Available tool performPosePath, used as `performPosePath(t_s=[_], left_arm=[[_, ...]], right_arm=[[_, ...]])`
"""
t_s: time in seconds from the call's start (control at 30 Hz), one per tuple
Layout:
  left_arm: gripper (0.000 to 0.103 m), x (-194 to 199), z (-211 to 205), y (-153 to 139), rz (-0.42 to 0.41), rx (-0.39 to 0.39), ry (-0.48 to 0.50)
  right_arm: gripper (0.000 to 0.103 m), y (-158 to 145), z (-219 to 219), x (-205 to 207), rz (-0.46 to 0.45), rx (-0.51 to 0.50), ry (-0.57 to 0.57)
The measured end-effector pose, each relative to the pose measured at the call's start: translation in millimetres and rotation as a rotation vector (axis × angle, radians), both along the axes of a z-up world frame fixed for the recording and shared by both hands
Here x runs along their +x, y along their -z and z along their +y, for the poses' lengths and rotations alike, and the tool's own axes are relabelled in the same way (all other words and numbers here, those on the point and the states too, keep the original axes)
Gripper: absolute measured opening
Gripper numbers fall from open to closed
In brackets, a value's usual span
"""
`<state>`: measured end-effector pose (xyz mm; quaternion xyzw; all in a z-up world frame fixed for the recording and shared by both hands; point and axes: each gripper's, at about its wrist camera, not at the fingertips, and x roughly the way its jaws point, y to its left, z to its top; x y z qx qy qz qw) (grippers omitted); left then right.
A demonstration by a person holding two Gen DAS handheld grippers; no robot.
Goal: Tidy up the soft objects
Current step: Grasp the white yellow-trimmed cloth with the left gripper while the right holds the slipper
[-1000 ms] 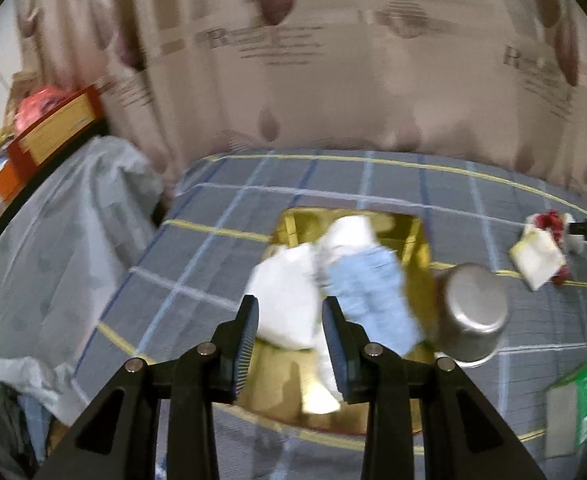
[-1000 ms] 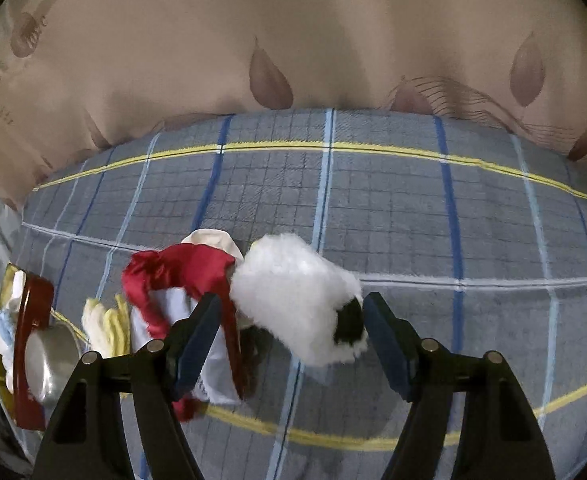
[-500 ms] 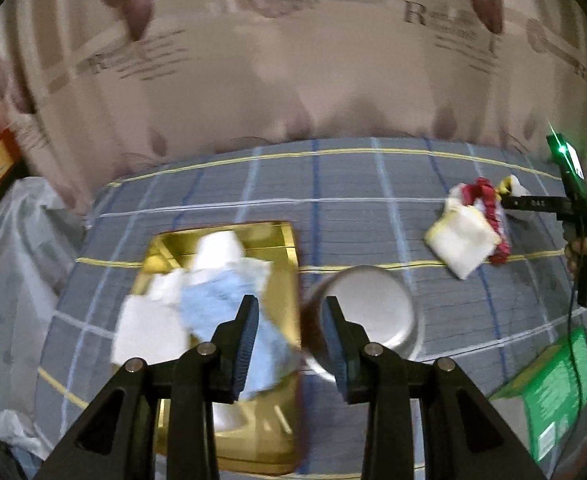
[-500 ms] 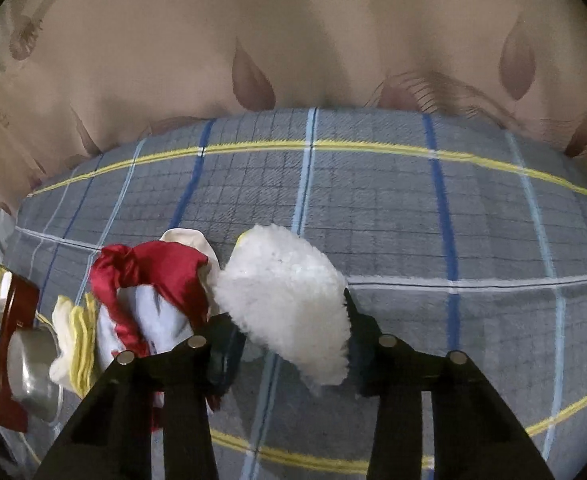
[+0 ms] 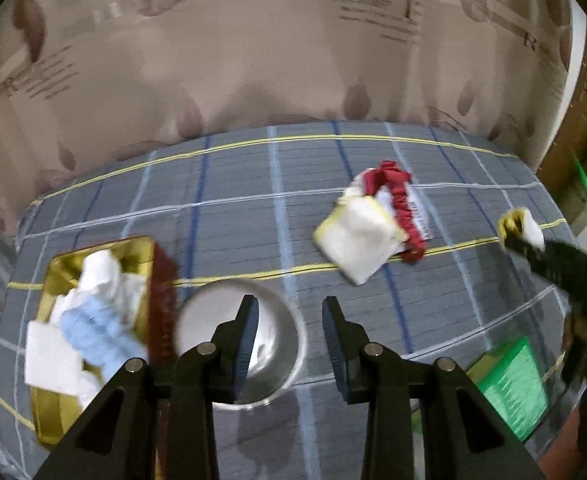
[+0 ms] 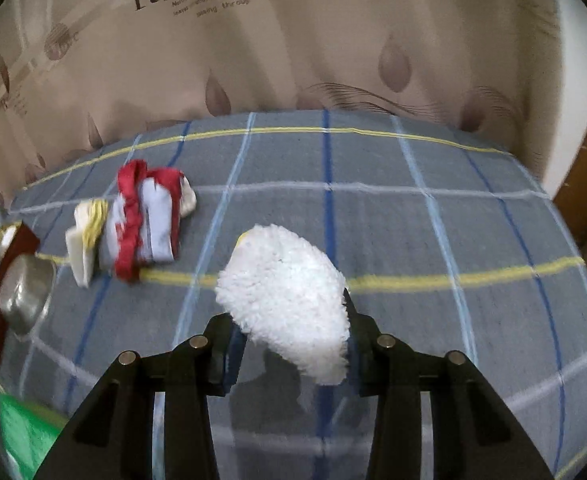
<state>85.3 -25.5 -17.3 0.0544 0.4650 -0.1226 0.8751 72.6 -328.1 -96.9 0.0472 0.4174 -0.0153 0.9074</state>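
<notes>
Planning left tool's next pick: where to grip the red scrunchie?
Grip the red scrunchie on its exposed right-hand strand, coming from above. It lies flat and slack; its left part is against the white folded cloth, so that side is crowded.

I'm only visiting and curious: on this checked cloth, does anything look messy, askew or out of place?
Yes. The cloths in the gold tray lie crumpled and spill over its near edge. The pile with the red scrunchie sits loose and askew mid-cloth. Among soft things, a hard metal bowl looks out of place.
</notes>
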Motion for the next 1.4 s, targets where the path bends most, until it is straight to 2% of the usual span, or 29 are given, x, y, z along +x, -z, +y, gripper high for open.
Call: performPosePath(t_s=[0.13,0.2,0.4,0.57,0.93,1.07,1.17,1.23,1.27,1.4], left_arm=[[0.034,9,-25,0,0.024,-0.038,0.059],[0.041,15,-37,2,0.046,-0.062,0.084],[0.044,48,-59,10,0.163,-0.138,0.051],[0.044,72,-81,20,0.21,-0.111,0.04],[0.045,106,-100,58,0.271,-0.002,-0.08],[0.045,107,-97,64,0.263,0.039,-0.095],[0.045,102,-89,58,0.219,0.013,-0.098],[0.042,100,-85,54,0.206,0.005,-0.092],[0.027,99,-84,53,0.205,0.006,-0.083],[0.023,99,-82,53,0.224,-0.005,-0.066]], right_arm=[[0.038,6,-5,-23,-0.028,0.042,0.053],[0.038,9,-10,-29,-0.035,0.07,0.074],[0.038,27,-12,-31,-0.017,0.117,0.086],[0.038,29,-1,-33,-0.028,0.056,0.071],[0.04,31,-5,-33,-0.024,0.088,0.067],[0.041,31,-7,-33,-0.025,0.107,0.064],[0.043,31,-6,-33,-0.024,0.107,0.061],[0.043,30,-6,-33,-0.024,0.109,0.058],[0.043,30,-6,-33,-0.023,0.11,0.059],[0.044,30,-6,-32,-0.023,0.11,0.058]])
